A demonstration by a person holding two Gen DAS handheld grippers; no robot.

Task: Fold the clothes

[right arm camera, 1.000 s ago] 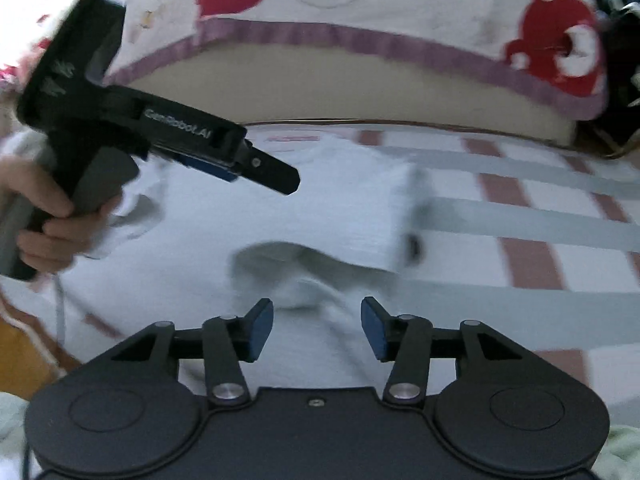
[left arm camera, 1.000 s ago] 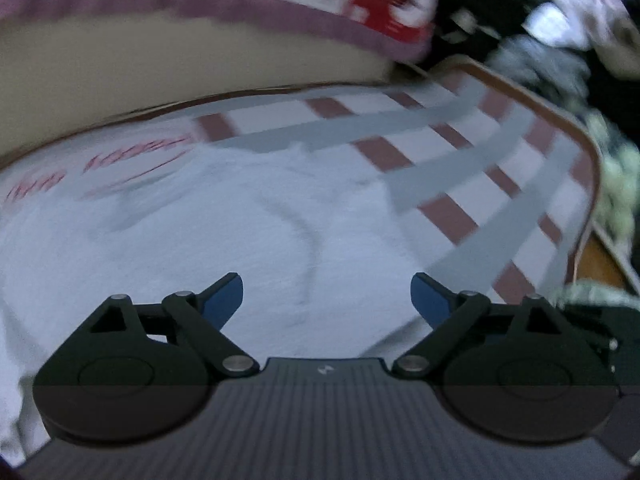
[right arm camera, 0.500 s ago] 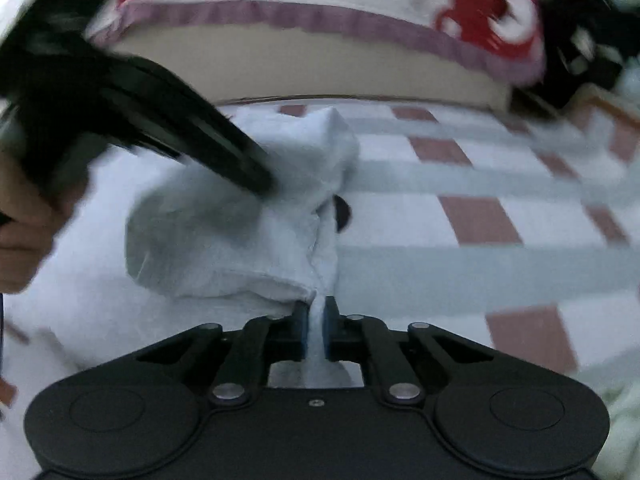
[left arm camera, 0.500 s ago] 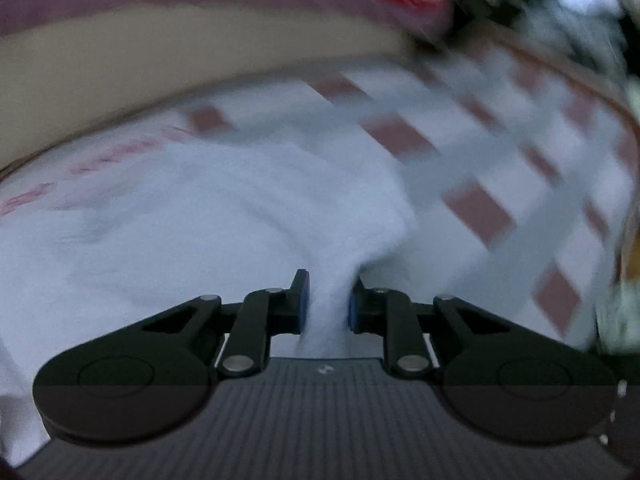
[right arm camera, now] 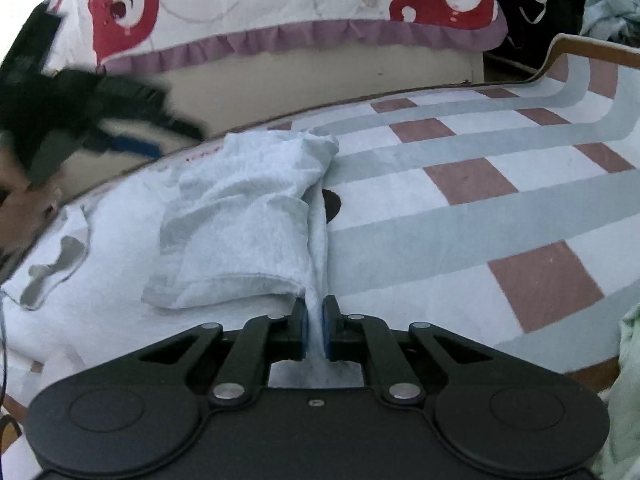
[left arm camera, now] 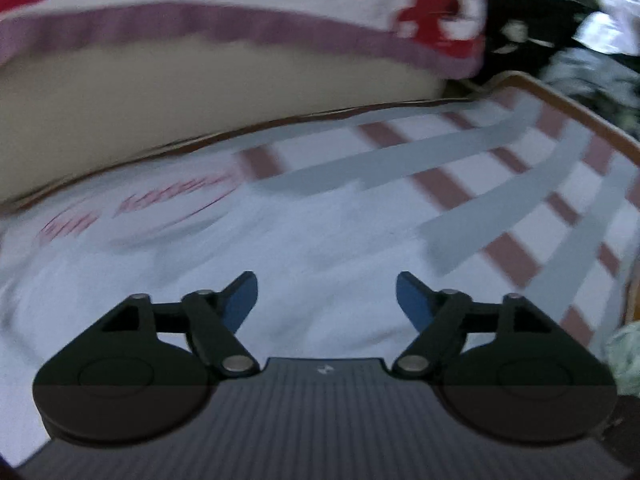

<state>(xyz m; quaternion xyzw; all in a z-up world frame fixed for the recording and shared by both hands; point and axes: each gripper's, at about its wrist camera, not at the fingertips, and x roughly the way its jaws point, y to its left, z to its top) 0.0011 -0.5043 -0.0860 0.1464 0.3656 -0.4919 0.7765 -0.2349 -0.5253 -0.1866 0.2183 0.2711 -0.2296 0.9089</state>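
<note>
A white garment [right arm camera: 240,216] with red lettering [left arm camera: 176,198] lies on the checked table; one part is folded back over the rest. My right gripper [right arm camera: 315,328] is shut on the garment's edge at the near side of the fold. My left gripper [left arm camera: 326,294] is open and empty, just above the flat white cloth [left arm camera: 280,248]. In the right wrist view the left gripper [right arm camera: 120,140] shows blurred at the far left, over the garment's far end, held by a hand.
The tablecloth [right arm camera: 500,200] has grey stripes and red-brown squares and a brown raised rim [right arm camera: 592,46]. A bed cover with red bears and a purple frill [right arm camera: 320,36] hangs behind. Loose clothes [left arm camera: 580,52] lie at the far right; a pale green cloth [right arm camera: 628,400] is at the right edge.
My left gripper closed on the cloth, then let go; it is open again and has moved back. My right gripper closed on the garment's edge and still holds it; a sleeve part now lies folded over.
</note>
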